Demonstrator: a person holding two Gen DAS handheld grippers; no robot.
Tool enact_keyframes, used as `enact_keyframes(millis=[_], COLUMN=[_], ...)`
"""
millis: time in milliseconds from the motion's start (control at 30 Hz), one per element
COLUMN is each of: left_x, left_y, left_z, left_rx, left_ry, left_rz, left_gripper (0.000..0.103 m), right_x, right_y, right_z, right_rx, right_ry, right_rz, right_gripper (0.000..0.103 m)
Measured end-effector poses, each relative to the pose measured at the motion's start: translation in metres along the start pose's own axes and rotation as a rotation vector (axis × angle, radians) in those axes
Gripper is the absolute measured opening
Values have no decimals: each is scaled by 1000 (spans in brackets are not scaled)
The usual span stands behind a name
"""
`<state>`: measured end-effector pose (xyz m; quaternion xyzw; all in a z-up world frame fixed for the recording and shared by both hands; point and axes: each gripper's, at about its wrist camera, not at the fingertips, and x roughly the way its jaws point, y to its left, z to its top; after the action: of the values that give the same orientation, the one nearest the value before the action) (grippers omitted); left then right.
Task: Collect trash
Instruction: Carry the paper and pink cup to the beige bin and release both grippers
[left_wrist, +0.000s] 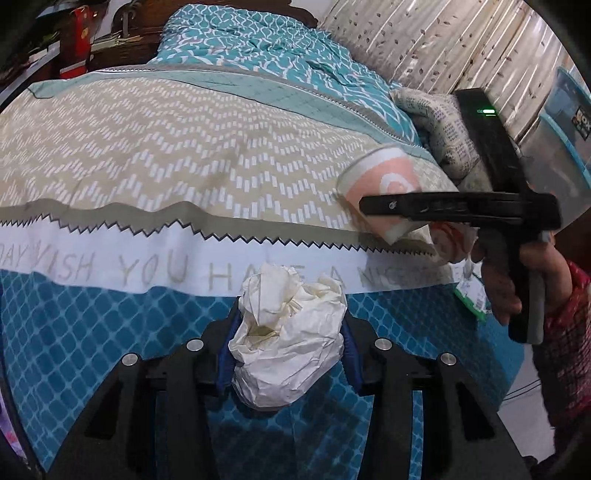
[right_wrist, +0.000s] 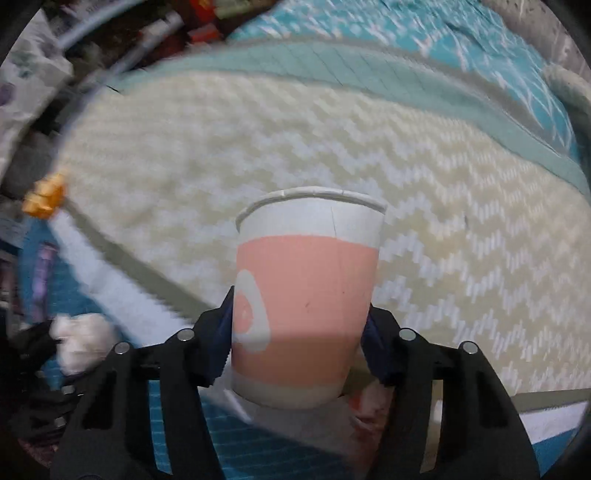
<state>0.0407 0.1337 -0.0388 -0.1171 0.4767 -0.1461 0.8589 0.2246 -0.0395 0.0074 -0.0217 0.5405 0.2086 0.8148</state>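
Left wrist view: left gripper (left_wrist: 288, 354) clamps a crumpled paper wad (left_wrist: 286, 336) above the bed cover (left_wrist: 147, 155). Right wrist view: right gripper (right_wrist: 297, 332) grips a pink paper cup (right_wrist: 306, 302) over that cover; an orange scrap (right_wrist: 44, 197) waits at its left edge, judged uncollected.

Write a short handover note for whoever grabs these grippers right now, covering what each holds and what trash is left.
Left gripper: shut on the crumpled paper, above the bed.
Right gripper: shut on the pink paper cup, lifted off the bed.
Done: both pieces picked up.
Left: an orange scrap lies at the bed's edge. No bin shows in either view; find one and drop both items.
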Motion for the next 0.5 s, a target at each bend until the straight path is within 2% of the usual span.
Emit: enact_keyframes(millis=[133,233,367,433,500], left_x=[-13,-24,-31,-32,-27], left_y=[1,-12,-43,-69,-89], left_z=[1,3,5,4,3], left_rx=[-12,10,88,153,201], left_ry=[-12,-27,-29,-18,-3], left_rz=[-54,-109,-208,-261,-286], left_gripper=[44,44,44,44,44], right_x=[-60,-105,-162,-176,-183], right_y=[12,-1,-47,-76,-111], right_z=[-21,-48,-100,-127,-160], right_rx=[-21,23,148,220,326], right_ry=[-190,-330,-513,-550,-562], right_rz=[84,113,105,95,43], right_gripper=[60,60,61,61,61])
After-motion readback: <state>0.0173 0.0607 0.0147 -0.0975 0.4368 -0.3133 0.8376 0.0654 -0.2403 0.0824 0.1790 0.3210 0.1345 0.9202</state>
